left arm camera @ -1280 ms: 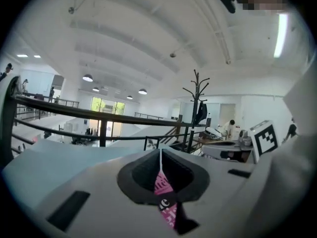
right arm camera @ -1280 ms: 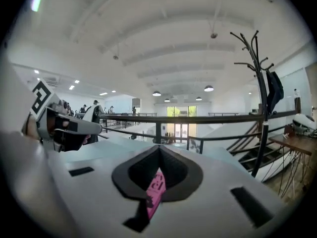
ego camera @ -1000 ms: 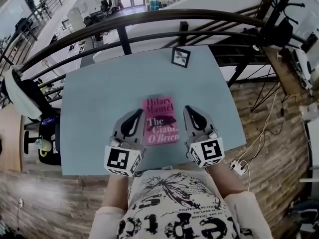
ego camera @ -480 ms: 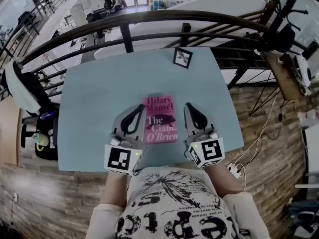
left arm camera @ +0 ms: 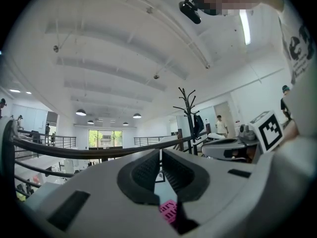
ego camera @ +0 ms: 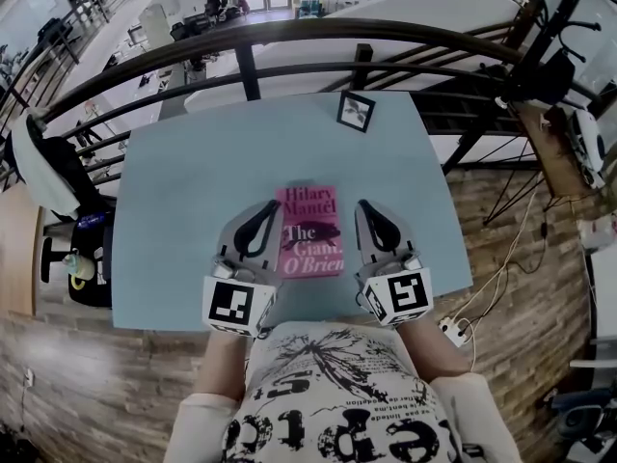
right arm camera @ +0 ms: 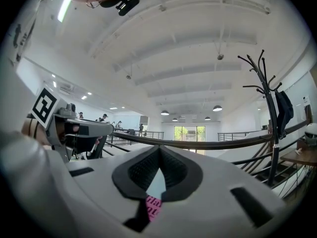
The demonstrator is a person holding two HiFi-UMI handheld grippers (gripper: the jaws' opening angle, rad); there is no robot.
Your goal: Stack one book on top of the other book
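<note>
A pink book (ego camera: 308, 231) lies flat on the light blue table (ego camera: 193, 191), near its front edge. Only this one cover shows; I cannot tell whether another book lies under it. My left gripper (ego camera: 262, 210) rests just left of the book, shut and empty. Just right of the book sits my right gripper (ego camera: 364, 210), also shut with nothing in it. Both point away from me along the book's sides. A sliver of the pink book (left arm camera: 168, 211) shows below the left gripper (left arm camera: 161, 155) in the left gripper view, and the pink book (right arm camera: 152, 207) likewise below the right gripper (right arm camera: 158, 150).
A small black-framed picture (ego camera: 355, 111) stands at the table's far edge. A dark curved railing (ego camera: 289, 37) runs behind the table. A coat stand (right arm camera: 270, 113) rises to the right, and cables with a power strip (ego camera: 456, 328) lie on the brick floor.
</note>
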